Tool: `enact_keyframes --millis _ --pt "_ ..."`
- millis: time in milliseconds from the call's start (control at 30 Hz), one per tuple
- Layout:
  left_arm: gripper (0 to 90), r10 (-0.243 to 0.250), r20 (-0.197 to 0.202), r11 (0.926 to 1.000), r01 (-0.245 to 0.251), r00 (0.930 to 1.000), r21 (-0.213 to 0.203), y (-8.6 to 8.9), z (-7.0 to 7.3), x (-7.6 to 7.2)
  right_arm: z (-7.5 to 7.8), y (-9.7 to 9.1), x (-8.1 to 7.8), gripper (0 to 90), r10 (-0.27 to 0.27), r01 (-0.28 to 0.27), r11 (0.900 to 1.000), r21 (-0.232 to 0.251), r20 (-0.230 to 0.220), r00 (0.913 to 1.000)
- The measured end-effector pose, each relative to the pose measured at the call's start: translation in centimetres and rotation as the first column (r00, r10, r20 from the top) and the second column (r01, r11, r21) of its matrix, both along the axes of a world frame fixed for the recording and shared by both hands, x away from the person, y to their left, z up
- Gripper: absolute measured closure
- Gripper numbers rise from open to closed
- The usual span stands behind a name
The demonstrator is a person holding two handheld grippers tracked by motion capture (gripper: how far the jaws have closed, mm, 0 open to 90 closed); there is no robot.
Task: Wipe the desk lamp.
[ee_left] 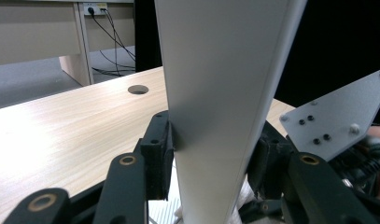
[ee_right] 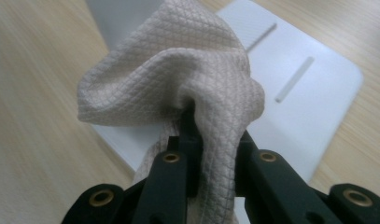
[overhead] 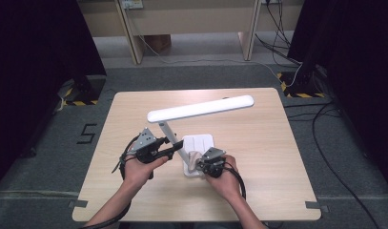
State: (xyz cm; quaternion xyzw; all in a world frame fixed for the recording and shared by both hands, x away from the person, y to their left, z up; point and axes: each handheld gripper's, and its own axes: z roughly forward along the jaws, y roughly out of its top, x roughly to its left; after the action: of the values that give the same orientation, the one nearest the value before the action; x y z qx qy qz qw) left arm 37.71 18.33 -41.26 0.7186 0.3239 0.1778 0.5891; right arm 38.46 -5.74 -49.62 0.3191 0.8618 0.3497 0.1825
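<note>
On table (overhead: 258, 143), lamp (overhead: 201, 109), cloth (ee_right: 178, 79)

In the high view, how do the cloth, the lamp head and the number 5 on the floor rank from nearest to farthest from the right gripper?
1. cloth: held in the right gripper, over the lamp base.
2. lamp head: above the table's middle.
3. number 5: on the floor, left of the table.

Both grippers, left gripper (overhead: 175, 151) and right gripper (overhead: 202, 165), have black jaws with brass-coloured pivot rivets, grey three-cornered top plates with small screws, and trailing black cables. Forearms bare.
</note>
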Motion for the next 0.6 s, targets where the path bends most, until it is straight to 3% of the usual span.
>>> enact_keyframes --millis 67,200,333,500,600 --pt "56.3 0.001 0.0 1.0 -0.001 1.0 0.003 0.0 0.0 0.0 0.1 -0.7 0.1 81.5 -0.021 0.022 0.9986 -0.048 0.021 0.9996" --pt "56.3 0.002 -0.002 1.0 -0.002 1.0 0.003 0.0 0.1 0.0 0.1 -2.8 0.3 81.5 -0.083 0.084 0.9955 -0.044 0.018 0.9964" --pt "56.4 0.002 -0.001 1.0 -0.002 1.0 0.008 0.1 0.1 0.0 0.3 -4.5 0.6 81.4 -0.157 0.158 0.9862 -0.051 0.018 0.9875" --pt "56.3 0.001 -0.005 0.9999 -0.001 1.0 0.012 0.1 0.2 0.0 1.2 -2.4 1.4 81.0 -0.128 0.126 0.9906 0.053 0.04 0.9909" --pt "56.3 0.001 -0.004 0.9997 -0.001 1.0 0.023 0.1 0.2 0.0 1.2 -0.1 2.0 80.9 -0.081 0.078 0.9957 0.049 0.05 0.9955"
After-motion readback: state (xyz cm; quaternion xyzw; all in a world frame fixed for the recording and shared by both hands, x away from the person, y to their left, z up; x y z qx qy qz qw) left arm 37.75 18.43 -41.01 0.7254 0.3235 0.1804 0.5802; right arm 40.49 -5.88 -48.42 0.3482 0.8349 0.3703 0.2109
